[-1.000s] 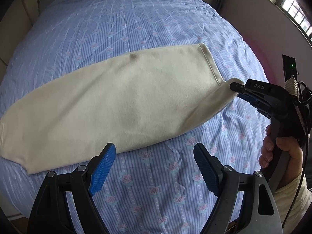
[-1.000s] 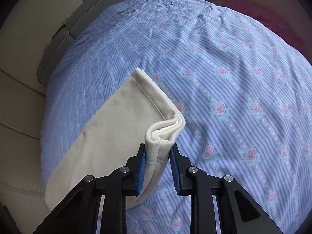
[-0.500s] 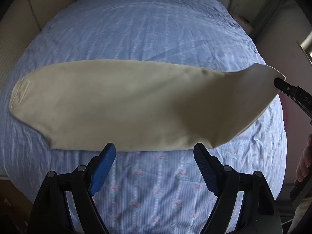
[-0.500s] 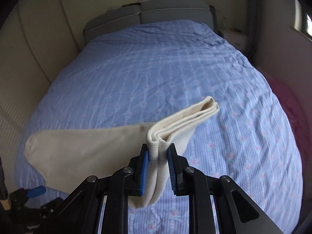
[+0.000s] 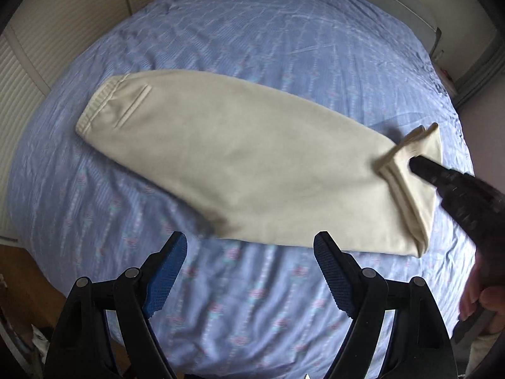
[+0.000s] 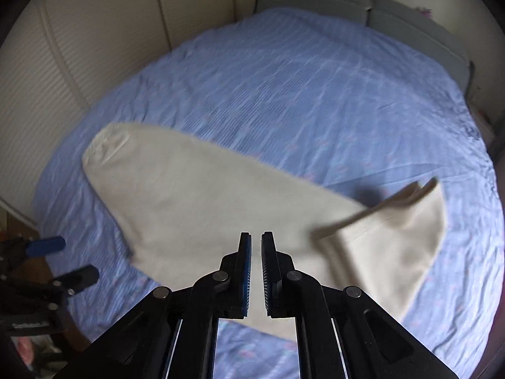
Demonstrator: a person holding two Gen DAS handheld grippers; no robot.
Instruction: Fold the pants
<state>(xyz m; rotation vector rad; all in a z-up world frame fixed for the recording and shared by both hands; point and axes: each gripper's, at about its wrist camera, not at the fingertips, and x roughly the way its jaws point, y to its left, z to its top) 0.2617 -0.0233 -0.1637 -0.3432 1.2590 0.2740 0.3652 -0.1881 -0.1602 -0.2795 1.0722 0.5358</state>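
Note:
Cream pants (image 5: 227,158) lie folded lengthwise on the blue floral bed cover (image 5: 252,41), waistband at the left, leg hems flopped over at the right. They also show in the right wrist view (image 6: 195,208). My left gripper (image 5: 249,268) is open and empty, just short of the pants' near edge. My right gripper (image 6: 256,252) has its jaws nearly together with a narrow gap and nothing between them; the hem end (image 6: 394,237) lies loose to its right. In the left wrist view the right gripper (image 5: 419,167) is blurred, its tip over the hem end.
A grey headboard (image 6: 363,9) stands at the far end of the bed. Cream slatted wardrobe doors (image 5: 28,72) run along the left side. Wood floor (image 5: 22,284) shows past the bed's near left edge. A hand (image 5: 483,300) holds the right gripper.
The right gripper swung the hem end leftward and let go of it; the hems now lie loose on the bed. The left view turned, so the waistband now shows.

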